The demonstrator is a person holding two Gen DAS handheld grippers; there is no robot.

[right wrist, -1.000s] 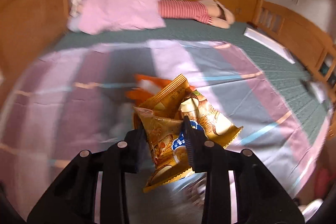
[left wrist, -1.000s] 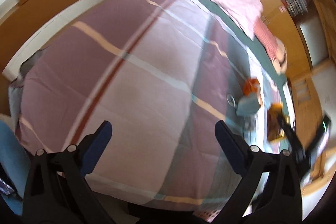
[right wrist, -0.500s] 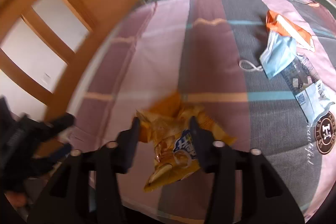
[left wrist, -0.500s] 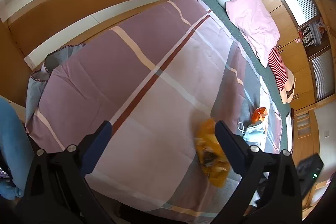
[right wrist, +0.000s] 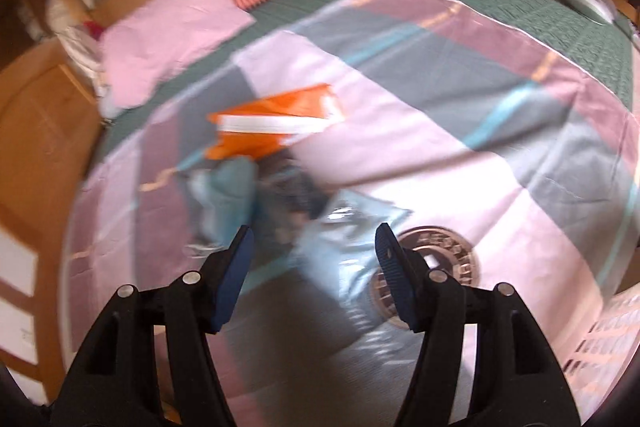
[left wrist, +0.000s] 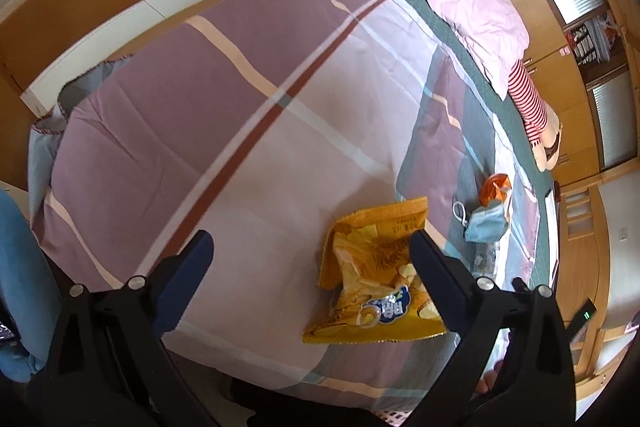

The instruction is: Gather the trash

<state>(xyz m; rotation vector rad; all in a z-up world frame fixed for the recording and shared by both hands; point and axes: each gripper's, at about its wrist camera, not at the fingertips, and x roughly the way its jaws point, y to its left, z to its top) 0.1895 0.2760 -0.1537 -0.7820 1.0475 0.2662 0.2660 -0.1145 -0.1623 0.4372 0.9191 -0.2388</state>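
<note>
Heads up: your right gripper (right wrist: 312, 251) has just been opening its jaws and there's nothing between them now, and the left gripper (left wrist: 312, 259) is spread wide and empty too. The yellow chip bag (left wrist: 376, 275) lies loose on the quilt (left wrist: 200, 115) near the bed's edge, so a careless sweep could knock it off. The right one is hovering over the rest of the pile: orange wrapper (right wrist: 276, 125), blue face mask (right wrist: 226, 195) and a clear plastic wrapper (right wrist: 352, 247). They overlap, so you'll probably pinch two at once, or snag quilt fabric if you come in too low.
</note>
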